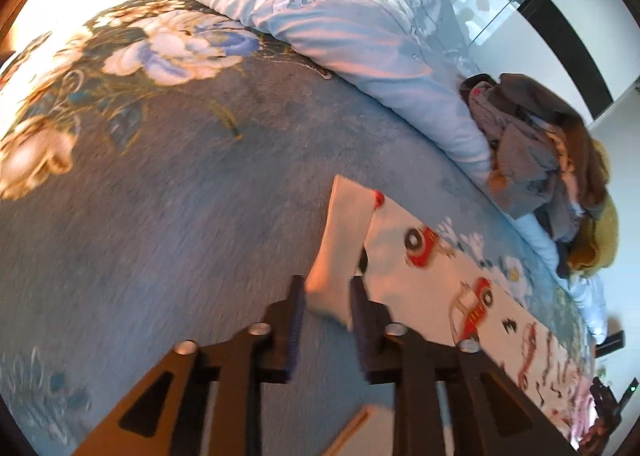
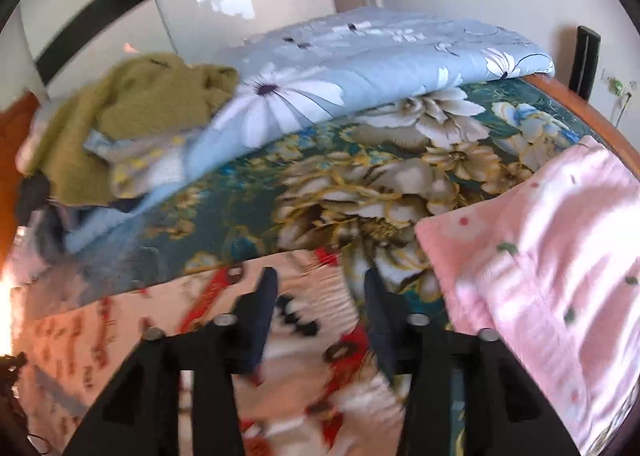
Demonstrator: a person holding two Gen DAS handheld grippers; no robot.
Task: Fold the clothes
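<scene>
A white child's garment with red cars (image 1: 448, 276) lies flat on the bed. My left gripper (image 1: 327, 296) stands with its jaws a little apart around the garment's folded white edge (image 1: 340, 240); a firm grip cannot be told. In the right wrist view the same printed garment (image 2: 312, 340) lies under my right gripper (image 2: 320, 284), which is open and holds nothing; the view is blurred.
The blue floral bedspread (image 1: 160, 216) covers the bed. A light blue daisy quilt (image 1: 360, 36) lies folded at the back. A pile of brown, grey and mustard clothes (image 1: 552, 160) sits beside it. A pink folded garment (image 2: 552, 264) lies at the right.
</scene>
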